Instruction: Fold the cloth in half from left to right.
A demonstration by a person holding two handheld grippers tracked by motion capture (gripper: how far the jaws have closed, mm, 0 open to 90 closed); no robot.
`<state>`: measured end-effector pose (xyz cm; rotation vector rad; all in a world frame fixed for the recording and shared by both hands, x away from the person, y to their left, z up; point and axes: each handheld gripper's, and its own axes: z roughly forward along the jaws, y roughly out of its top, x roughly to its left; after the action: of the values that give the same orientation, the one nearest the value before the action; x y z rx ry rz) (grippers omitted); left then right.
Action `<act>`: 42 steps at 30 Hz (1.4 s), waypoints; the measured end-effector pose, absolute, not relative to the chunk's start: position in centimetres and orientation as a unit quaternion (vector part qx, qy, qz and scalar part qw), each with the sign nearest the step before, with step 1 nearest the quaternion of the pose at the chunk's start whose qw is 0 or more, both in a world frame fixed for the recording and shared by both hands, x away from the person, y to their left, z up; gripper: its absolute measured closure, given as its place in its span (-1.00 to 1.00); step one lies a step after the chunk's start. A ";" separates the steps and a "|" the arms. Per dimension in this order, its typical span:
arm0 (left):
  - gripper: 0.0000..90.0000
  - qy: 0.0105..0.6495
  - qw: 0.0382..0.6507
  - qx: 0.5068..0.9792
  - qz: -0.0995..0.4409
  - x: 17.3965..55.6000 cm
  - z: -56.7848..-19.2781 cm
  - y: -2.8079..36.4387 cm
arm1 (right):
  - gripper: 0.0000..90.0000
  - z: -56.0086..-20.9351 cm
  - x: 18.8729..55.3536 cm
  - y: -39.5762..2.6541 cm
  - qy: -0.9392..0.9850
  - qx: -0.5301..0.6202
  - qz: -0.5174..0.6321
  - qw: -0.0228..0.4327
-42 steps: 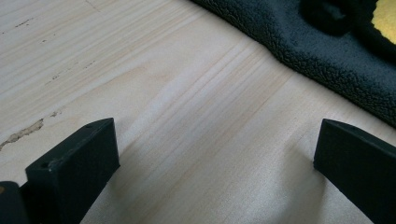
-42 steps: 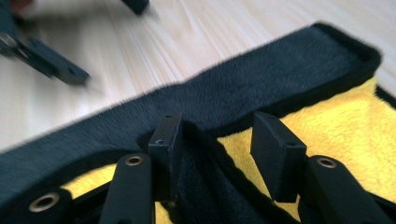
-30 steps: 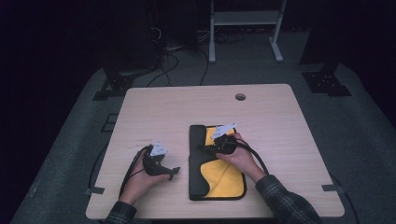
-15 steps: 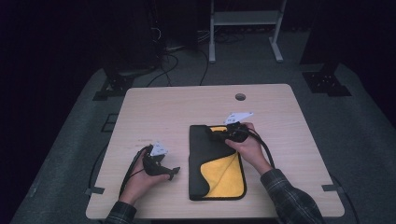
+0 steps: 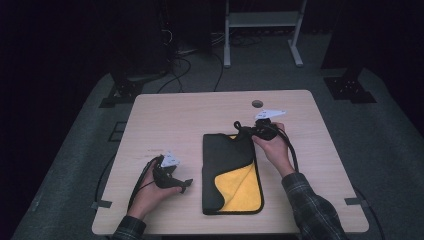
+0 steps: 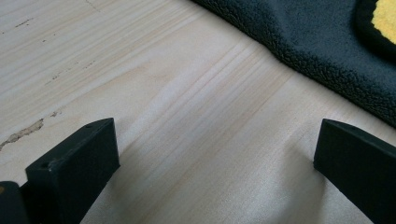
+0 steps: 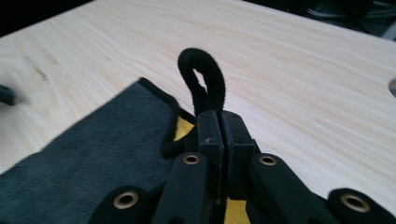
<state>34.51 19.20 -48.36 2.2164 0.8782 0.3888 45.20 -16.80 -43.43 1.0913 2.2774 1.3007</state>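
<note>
High view has the right gripper [image 5: 243, 131] clamped on the far corner of the cloth [image 5: 227, 165], which lies lengthwise toward the person mid-table [image 5: 165, 115]. Left gripper [image 5: 184, 184] rests jaws apart, empty, just beside the cloth's near left edge, so nearer that end.

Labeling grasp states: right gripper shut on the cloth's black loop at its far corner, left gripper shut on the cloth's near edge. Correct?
Not quite. The left gripper is open: the left gripper view shows its jaws spread over bare table, beside the cloth, gripping nothing. The right gripper is shut on the loop.
</note>
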 end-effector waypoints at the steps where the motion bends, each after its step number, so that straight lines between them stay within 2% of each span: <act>1: -1.00 0.339 0.355 0.858 0.150 34.5 -48.4 19.2 | 0.93 -43.6 45.4 -16.9 0.792 0.385 0.448 0.153; 13: -1.00 0.340 0.355 0.858 0.151 34.5 -48.4 19.2 | 0.91 -46.0 47.1 -17.7 0.788 0.432 0.410 0.158; 18: -1.00 0.340 0.355 0.857 0.151 34.5 -48.4 19.2 | 0.74 -46.7 47.6 -18.2 0.786 0.445 0.393 0.172; 23: -1.00 0.341 0.355 0.857 0.151 34.5 -48.4 19.2 | 0.67 -46.8 47.8 -19.5 0.774 0.468 0.383 0.188; 30: -1.00 0.341 0.355 0.857 0.151 34.5 -48.4 19.2 | 0.62 -45.6 46.3 -20.6 0.776 0.449 0.402 0.186; 42: -1.00 0.341 0.355 0.857 0.151 34.5 -48.4 19.2 | 0.44 -44.3 41.4 -19.5 0.802 0.392 0.427 0.142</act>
<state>34.46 19.20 -48.36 2.2157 0.8806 0.3900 41.37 -19.53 -44.34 1.1317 2.3160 1.2334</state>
